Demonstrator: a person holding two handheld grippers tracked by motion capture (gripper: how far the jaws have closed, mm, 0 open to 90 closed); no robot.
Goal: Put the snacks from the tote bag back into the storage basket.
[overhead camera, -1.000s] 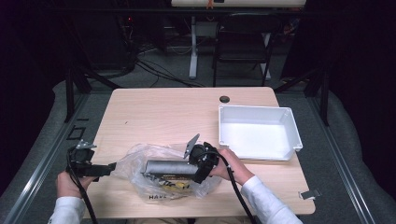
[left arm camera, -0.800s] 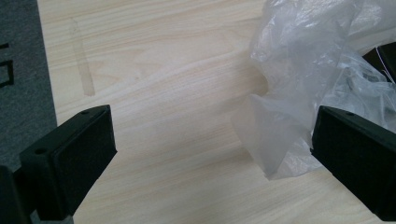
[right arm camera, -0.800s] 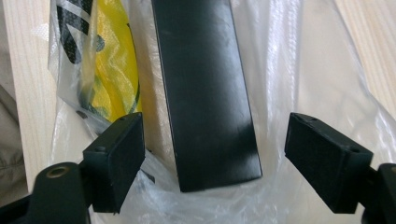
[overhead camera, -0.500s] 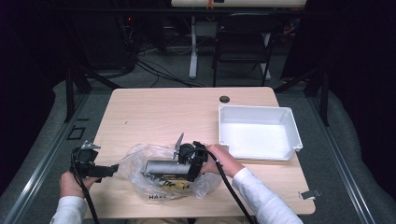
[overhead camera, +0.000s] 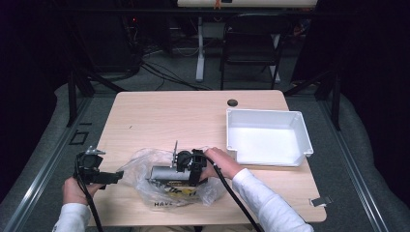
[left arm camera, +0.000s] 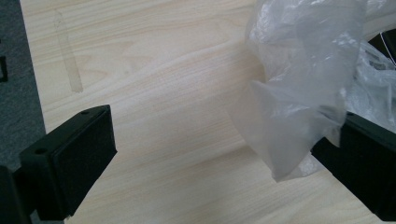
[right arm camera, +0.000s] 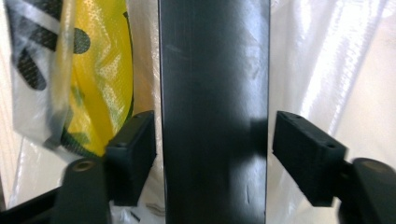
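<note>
Black jaws on the right gripper point(right arm camera: 212, 154) sit spread to either side of a dark grey metal bar point(right arm camera: 214, 112). The left jaw looks to be touching the bar's edge while the right one has a small gap, so it's released, not clamped on anything. That bar runs straight up the middle of the right gripper view, with clear plastic bag point(right arm camera: 322, 60) behind it and something yellow with black print point(right arm camera: 100, 70) showing through the plastic on the left.

Over in the left gripper view, the left gripper point(left arm camera: 219, 154) has its jaws wide apart too, bare pale wood between them, and a fold of the bag point(left arm camera: 299, 93) draped against the right jaw, not pinched.

From the high view, the bar point(overhead camera: 167, 172) lies across the crumpled bag point(overhead camera: 145, 183) at the near middle of the surface point(overhead camera: 183, 116), the right gripper point(overhead camera: 186, 166) at its right end with the person's right hand point(overhead camera: 220, 164) behind it. The left gripper point(overhead camera: 113, 177) is just left of the bag, by the near-left edge. A white tray point(overhead camera: 302, 128) sits off to the right, and a small dark round thing point(overhead camera: 232, 102) is near the far edge.
</note>
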